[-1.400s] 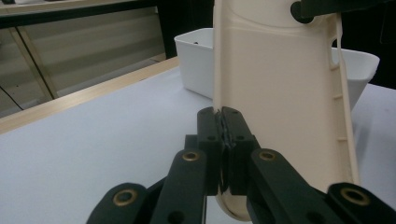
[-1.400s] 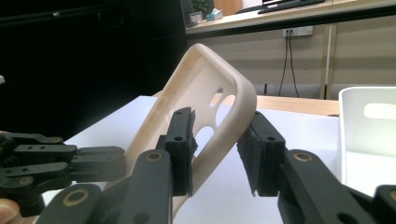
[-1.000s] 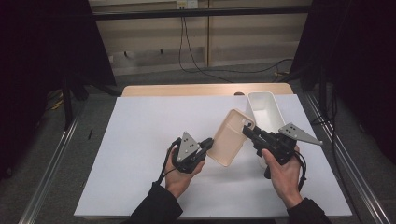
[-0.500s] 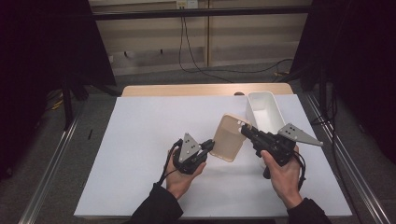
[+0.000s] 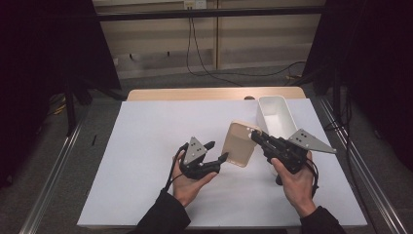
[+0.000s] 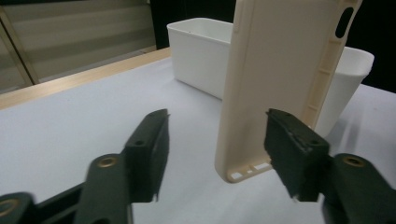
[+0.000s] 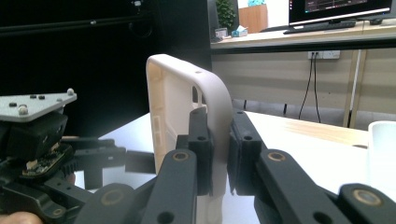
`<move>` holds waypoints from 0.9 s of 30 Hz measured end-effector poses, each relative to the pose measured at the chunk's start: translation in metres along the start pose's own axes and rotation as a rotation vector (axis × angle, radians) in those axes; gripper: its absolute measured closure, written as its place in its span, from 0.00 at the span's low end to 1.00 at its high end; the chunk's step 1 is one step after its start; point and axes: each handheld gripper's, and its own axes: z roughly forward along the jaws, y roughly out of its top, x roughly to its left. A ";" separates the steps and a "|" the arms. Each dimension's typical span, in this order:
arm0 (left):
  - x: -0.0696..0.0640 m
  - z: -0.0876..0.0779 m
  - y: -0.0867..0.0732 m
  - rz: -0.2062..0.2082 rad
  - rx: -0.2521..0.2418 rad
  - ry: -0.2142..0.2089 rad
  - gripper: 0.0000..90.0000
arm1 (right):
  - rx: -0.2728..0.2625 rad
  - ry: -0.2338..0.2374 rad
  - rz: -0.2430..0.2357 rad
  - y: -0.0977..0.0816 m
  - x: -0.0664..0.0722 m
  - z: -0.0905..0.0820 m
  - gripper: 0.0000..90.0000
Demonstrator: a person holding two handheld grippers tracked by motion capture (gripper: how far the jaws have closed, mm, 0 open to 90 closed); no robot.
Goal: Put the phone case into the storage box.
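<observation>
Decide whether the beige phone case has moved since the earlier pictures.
Yes. In the high view the phone case has swung its top away from the white tub, standing more upright, clamped by the right gripper.

Phone case (image 5: 240, 145): plain cream-beige, no pattern, between my two tools; same pale beige seen from my left tool (image 6: 280, 79) and from my right (image 7: 187, 98).
My left gripper (image 5: 217, 151): black jaws and body, with a grey three-cornered plate on top dotted with dark screw heads.
My right gripper (image 5: 255, 137): black, brass-coloured pins at the jaw joints, grey plate behind.
Bin (image 5: 275, 117): solid white, beyond my right tool.
Table sheet (image 5: 146, 146): plain white under both my tools.
Table edge (image 5: 195, 93): light wood tone past the sheet.
My sleeves (image 5: 163, 222): black.
Surroundings (image 5: 44, 48): black curtains either side of me.
</observation>
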 end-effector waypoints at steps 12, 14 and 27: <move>0.018 -0.008 0.010 -0.124 -0.047 -0.033 0.06 | -0.001 -0.022 -0.017 -0.001 -0.009 -0.001 0.91; 0.023 -0.009 0.010 -0.116 -0.047 -0.037 0.04 | -0.004 -0.028 -0.018 0.000 -0.011 -0.003 0.91; 0.029 -0.016 0.007 -0.050 0.012 0.127 0.03 | -0.022 -0.036 -0.059 0.001 -0.017 -0.003 0.91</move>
